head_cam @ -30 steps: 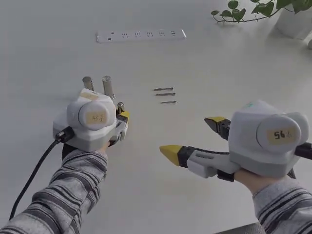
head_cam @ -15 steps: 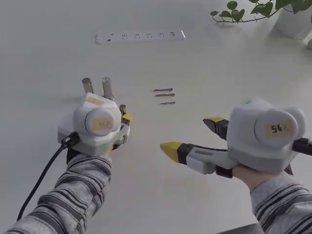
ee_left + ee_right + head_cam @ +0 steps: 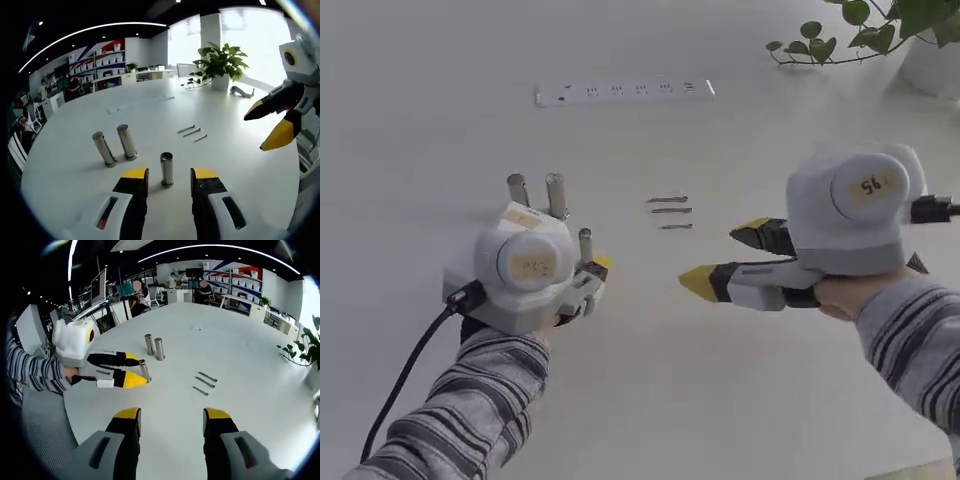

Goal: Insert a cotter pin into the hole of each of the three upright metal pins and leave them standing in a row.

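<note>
The left tongs sat low, jaws parted. The right tongs pointed across toward them, jaws spread wide, both arms in striped sleeves.

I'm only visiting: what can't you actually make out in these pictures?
Holes in the metal pins: too small in all views.
Foot of the nearest pin: hidden by the left gripper in the head view.
Cotter pins: too tiny to tell their shape.
Plant pot: cut off by the head view's top right corner.
</note>
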`<action>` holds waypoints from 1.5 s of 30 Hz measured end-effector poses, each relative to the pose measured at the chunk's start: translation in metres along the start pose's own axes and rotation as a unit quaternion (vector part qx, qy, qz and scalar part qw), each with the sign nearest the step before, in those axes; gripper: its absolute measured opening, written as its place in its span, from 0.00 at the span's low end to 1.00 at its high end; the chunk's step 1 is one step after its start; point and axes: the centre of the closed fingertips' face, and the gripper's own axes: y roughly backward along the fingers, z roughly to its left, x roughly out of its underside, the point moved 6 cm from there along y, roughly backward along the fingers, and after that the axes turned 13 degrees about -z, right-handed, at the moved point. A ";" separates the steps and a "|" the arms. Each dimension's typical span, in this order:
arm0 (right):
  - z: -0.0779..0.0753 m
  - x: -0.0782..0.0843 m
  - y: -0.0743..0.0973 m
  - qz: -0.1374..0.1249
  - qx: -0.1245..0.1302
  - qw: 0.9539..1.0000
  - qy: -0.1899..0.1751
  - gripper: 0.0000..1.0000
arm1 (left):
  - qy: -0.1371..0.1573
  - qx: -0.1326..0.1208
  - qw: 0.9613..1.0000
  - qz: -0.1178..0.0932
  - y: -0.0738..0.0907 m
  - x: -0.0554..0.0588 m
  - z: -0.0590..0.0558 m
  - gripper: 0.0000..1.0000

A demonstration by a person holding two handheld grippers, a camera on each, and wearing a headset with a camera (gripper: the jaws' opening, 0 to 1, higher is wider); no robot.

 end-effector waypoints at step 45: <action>-0.065 0.007 -0.095 0.191 -0.129 0.958 0.171 0.03 | 0.050 -0.013 0.998 -0.031 0.089 -0.015 0.026 0.61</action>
